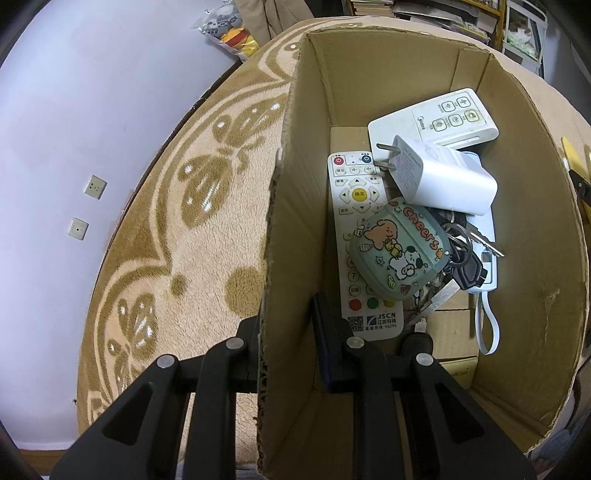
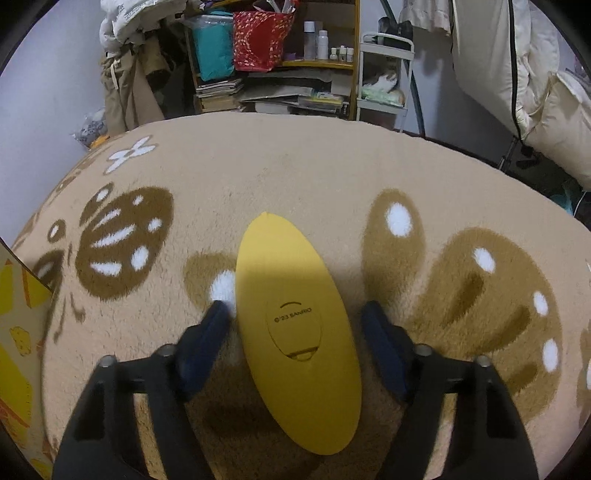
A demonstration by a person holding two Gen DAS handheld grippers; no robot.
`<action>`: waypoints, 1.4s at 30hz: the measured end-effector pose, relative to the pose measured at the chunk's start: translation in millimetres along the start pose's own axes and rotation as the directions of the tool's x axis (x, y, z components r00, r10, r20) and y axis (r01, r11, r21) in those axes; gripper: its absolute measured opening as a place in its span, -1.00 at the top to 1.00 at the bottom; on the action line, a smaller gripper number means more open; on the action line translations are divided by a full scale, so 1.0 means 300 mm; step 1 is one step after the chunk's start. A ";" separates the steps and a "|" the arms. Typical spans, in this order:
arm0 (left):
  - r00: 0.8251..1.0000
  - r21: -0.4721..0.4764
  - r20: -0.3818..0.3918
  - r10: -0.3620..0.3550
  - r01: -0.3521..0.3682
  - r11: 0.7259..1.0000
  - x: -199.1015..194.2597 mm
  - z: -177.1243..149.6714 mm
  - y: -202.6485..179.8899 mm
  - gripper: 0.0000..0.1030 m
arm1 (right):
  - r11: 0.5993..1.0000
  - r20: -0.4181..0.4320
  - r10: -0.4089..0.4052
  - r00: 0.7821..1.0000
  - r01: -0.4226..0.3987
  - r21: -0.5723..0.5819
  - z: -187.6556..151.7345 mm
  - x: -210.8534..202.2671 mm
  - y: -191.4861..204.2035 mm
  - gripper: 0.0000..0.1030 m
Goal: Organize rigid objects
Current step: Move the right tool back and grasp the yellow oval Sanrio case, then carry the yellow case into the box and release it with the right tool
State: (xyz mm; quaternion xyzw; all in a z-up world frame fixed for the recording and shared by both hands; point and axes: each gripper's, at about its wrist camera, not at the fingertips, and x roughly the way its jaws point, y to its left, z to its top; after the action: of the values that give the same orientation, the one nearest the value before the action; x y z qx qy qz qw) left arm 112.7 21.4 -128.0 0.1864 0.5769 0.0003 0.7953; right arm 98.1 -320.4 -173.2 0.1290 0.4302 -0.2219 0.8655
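A cardboard box (image 1: 369, 74) stands on a beige butterfly-patterned blanket (image 1: 207, 221). In it lie a white TV remote (image 1: 354, 206), a white fan remote (image 1: 436, 118), a white charger plug (image 1: 439, 177), a green cartoon earbud case (image 1: 395, 247), keys (image 1: 465, 254) and a white power bank (image 1: 487, 273). My left gripper (image 1: 291, 343) is shut on the box's left wall (image 1: 291, 236), one finger inside and one outside. In the right wrist view a yellow oval object (image 2: 291, 325) lies on the blanket between the fingers of my open right gripper (image 2: 299, 328).
The blanket (image 2: 295, 166) covers a round-looking surface. Behind it stand shelves with books and bags (image 2: 273, 59), hanging clothes (image 2: 125, 85) and a white rack (image 2: 384, 77). A yellow-printed box corner (image 2: 18, 325) is at the left. A bagged toy (image 1: 225, 26) lies near the wall.
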 end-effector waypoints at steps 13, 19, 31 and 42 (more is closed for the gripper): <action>1.000 0.001 0.000 0.000 0.000 1.000 0.000 0.000 0.000 0.61 | 0.995 0.056 0.098 0.994 -0.096 -0.040 0.036 -0.130 0.106 -0.23; 1.000 0.000 0.000 0.000 0.000 1.000 0.000 0.000 0.000 0.61 | 0.976 0.141 0.200 0.970 -0.185 -0.112 0.066 -0.289 0.234 -0.23; 1.000 0.000 0.000 0.000 0.000 1.000 0.000 0.000 0.000 0.61 | 0.893 0.164 0.403 0.900 -0.348 -0.285 0.011 -0.524 0.509 -0.23; 1.000 -0.002 0.000 -0.002 0.002 1.000 0.000 -0.002 -0.002 0.61 | 0.832 0.085 0.475 0.876 -0.416 -0.367 -0.085 -0.554 0.644 -0.23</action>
State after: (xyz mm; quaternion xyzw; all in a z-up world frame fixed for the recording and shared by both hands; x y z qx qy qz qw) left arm 112.0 20.9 -128.3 0.1848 0.5772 0.0001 0.7954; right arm 87.9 -96.6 -48.7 0.0558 0.3431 0.0533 0.9361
